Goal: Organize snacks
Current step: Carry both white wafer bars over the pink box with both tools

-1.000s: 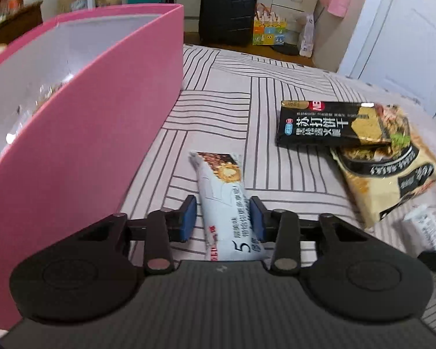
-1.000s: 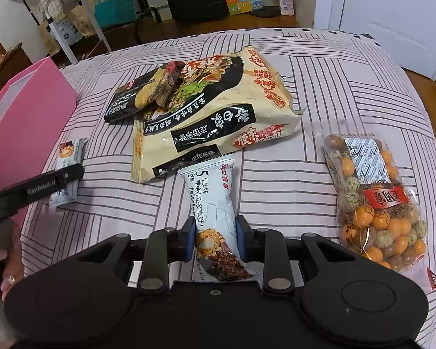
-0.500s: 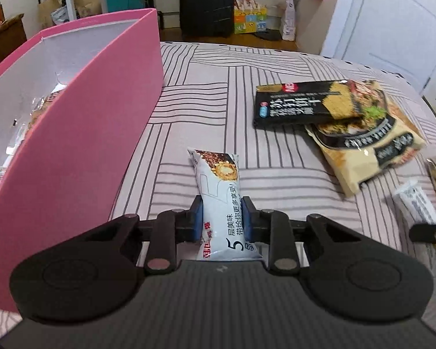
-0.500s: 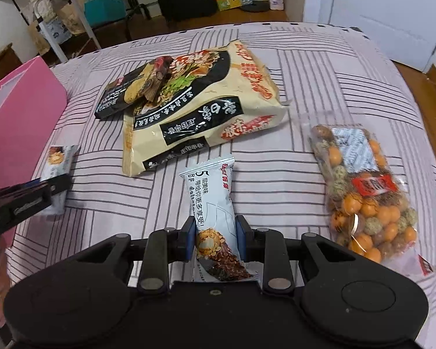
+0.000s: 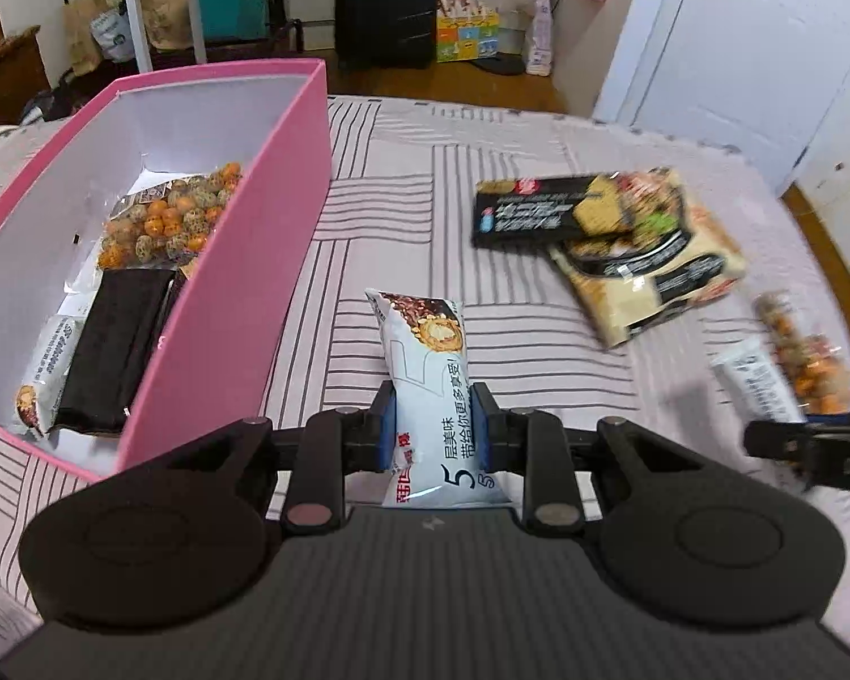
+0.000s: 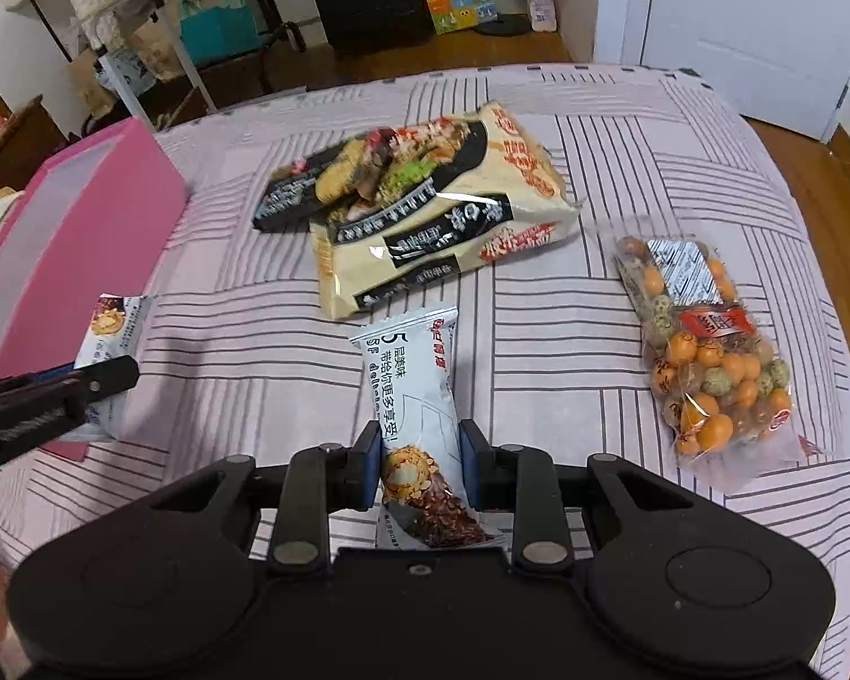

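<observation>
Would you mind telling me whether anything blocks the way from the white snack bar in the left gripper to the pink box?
Nothing visible does. The left gripper is shut on the white snack bar beside the pink box, whose top is open. Only the box's near wall lies between them, so the bar must clear its rim.

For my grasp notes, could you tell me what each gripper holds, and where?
The left gripper and the right gripper each pinch a white wafer bar across its near half.

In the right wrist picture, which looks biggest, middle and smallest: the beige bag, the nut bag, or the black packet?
1. beige bag
2. nut bag
3. black packet, partly hidden under the beige bag, so unsure.
</observation>
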Tool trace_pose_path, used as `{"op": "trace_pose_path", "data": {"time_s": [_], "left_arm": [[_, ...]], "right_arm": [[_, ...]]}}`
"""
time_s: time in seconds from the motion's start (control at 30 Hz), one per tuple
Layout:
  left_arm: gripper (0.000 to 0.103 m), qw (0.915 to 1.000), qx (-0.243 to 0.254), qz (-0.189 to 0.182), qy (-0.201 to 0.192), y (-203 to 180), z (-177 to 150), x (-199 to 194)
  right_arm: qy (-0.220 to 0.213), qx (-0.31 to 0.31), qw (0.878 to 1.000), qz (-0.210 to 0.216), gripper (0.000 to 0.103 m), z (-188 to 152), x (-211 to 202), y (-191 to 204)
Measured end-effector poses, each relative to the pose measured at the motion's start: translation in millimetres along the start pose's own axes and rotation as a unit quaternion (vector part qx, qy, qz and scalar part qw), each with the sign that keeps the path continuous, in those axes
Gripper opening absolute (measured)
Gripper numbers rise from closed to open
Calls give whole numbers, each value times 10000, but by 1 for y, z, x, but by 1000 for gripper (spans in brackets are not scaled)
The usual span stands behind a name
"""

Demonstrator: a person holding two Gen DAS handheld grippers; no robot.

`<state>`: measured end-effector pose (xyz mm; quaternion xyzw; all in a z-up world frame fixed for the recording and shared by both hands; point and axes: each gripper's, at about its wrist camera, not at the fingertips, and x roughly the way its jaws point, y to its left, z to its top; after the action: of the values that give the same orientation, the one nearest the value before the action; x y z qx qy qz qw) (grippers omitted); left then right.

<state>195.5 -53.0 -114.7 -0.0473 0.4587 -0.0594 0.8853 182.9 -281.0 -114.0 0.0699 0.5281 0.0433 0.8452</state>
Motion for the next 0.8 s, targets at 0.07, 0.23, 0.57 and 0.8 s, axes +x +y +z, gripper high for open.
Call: {"op": "trace_pose_path", "data": {"time_s": [0.07, 0.23, 0.57, 0.8], "left_arm": [[25, 9998, 28, -190, 67, 2, 1, -14], [25, 9990, 323, -310, 45, 12, 0, -55], [25, 9946, 930, -219, -393, 37, -3, -133], [25, 9937, 853, -172, -709, 69, 2, -174]], "right_arm": [[-19, 32, 9999, 112, 32, -3, -6, 2], [-118, -73, 9993, 361, 31, -11, -28, 18], [-652, -929, 9896, 882, 31, -12, -93, 88], [-1005, -1210, 9809, 1143, 31, -12, -126, 128]]}}
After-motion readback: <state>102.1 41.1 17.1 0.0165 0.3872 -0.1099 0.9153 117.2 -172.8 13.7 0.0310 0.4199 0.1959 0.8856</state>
